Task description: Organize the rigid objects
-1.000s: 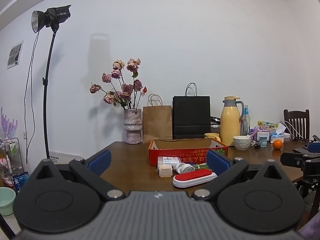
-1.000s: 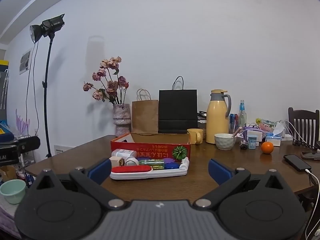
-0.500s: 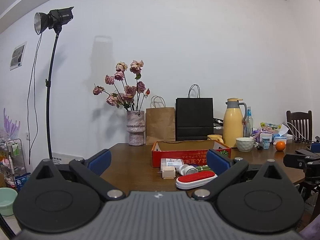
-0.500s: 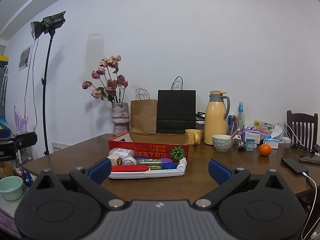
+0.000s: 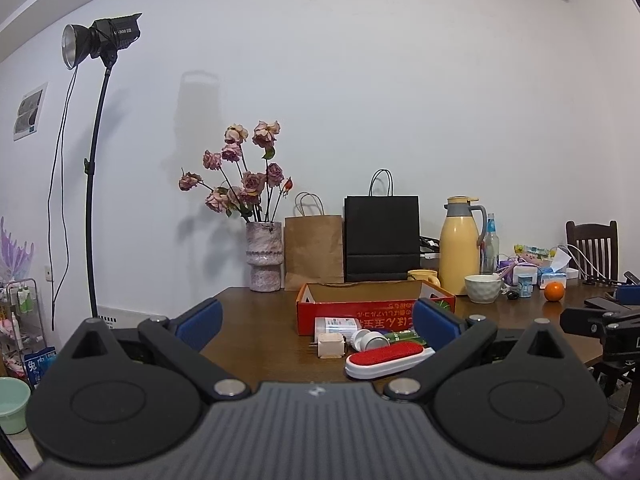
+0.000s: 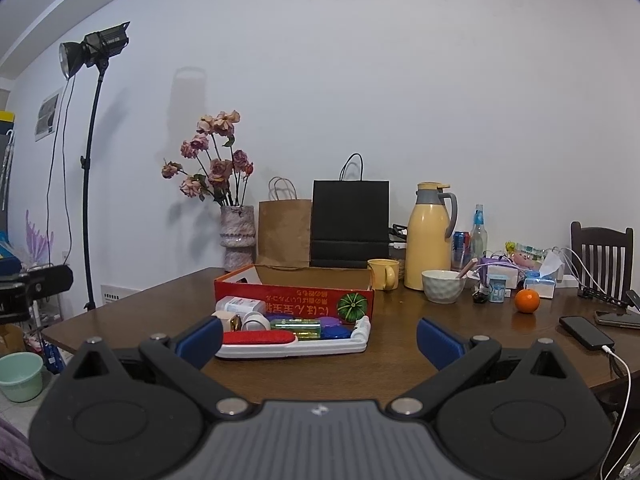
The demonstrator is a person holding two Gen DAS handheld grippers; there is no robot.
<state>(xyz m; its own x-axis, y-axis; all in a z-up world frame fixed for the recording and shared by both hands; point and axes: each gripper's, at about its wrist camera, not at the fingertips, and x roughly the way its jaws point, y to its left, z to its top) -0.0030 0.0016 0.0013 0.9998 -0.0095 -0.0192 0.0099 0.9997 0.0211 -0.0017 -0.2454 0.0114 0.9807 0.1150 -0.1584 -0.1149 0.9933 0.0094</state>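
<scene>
Red cardboard box (image 6: 294,298) sits open-topped on the brown table (image 6: 400,364), and a cluster of small rigid items lies just in front of it: a red-and-white lint brush (image 6: 292,342), a white bottle (image 6: 240,305), a green box (image 6: 296,325), purple lids (image 6: 332,322) and a white plug (image 5: 331,346). The left gripper (image 5: 316,322) and right gripper (image 6: 320,338) both hover short of the cluster, fingers spread wide, holding nothing.

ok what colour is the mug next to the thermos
Pale yellow, much like the thermos itself. The mug shows best in the right wrist view.
</scene>
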